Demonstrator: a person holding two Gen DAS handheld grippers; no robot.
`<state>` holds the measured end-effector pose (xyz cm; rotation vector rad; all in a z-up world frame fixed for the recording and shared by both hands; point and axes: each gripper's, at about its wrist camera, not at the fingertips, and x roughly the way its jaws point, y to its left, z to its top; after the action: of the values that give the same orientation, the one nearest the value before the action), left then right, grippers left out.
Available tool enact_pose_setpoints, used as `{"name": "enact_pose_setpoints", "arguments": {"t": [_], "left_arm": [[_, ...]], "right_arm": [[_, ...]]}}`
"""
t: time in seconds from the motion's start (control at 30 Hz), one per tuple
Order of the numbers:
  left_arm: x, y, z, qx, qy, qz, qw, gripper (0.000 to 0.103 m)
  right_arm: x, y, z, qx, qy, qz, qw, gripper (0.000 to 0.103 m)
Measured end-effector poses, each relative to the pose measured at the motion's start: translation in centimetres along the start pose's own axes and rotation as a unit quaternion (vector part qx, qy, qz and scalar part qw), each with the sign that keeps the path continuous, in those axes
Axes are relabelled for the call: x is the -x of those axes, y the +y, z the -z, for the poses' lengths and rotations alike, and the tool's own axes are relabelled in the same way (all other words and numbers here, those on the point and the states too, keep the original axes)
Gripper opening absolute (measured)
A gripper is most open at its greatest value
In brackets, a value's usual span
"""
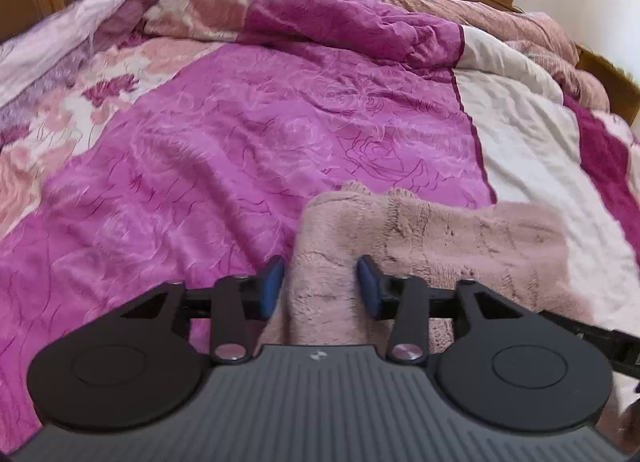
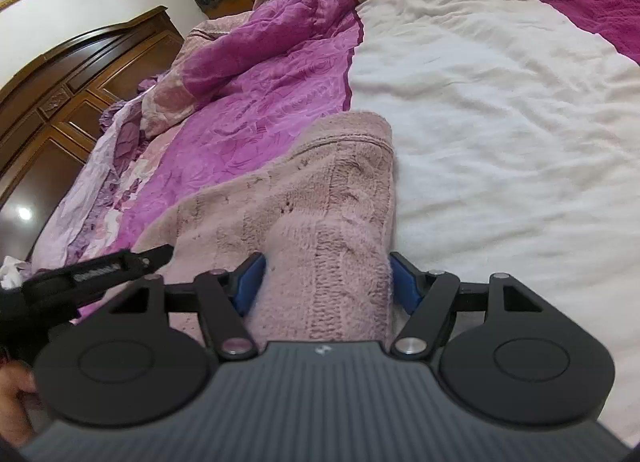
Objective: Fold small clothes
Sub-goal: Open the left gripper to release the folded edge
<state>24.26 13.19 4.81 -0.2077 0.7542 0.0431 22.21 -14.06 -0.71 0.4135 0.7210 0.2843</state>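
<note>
A fluffy pink knitted garment [image 1: 460, 238] lies folded on the bed, straddling the magenta and white panels of the cover. My left gripper [image 1: 322, 282] straddles the garment's left end, its blue pads standing apart on either side of a raised fold and not visibly squeezing it. In the right wrist view the same garment [image 2: 320, 181] runs away from me, and my right gripper [image 2: 326, 282] straddles its near right end. Its blue pads are wide, at the fuzzy edges of the knit without pinching it. The left gripper's black frame [image 2: 116, 264] shows at the left.
The bed cover has a magenta rose panel [image 1: 240, 141] and a white panel [image 2: 500, 121]. A rumpled pink quilt [image 1: 500, 17] is heaped at the far end. A dark wooden wardrobe [image 2: 80, 101] stands beside the bed, and a person's hand [image 2: 16, 394] shows at the lower left.
</note>
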Motion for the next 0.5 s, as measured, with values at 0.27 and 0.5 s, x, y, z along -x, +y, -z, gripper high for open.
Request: {"name": "enact_pose_setpoints", "arguments": {"t": [0.27,0.5], "left_arm": [[3.8,1.8,0.8,0.018,0.043,0.025,0.9986,0.079],[4.7,2.8,2.3,0.026,0.081,0.042,0.9955,0.092]], "right_arm": [[2.8,-0.7,0.2,-0.022,0.019,-0.019,0.999,0.071],[4.2,-1.1,1.2,-0.031,0.039,-0.036,0.998,0.072]]}}
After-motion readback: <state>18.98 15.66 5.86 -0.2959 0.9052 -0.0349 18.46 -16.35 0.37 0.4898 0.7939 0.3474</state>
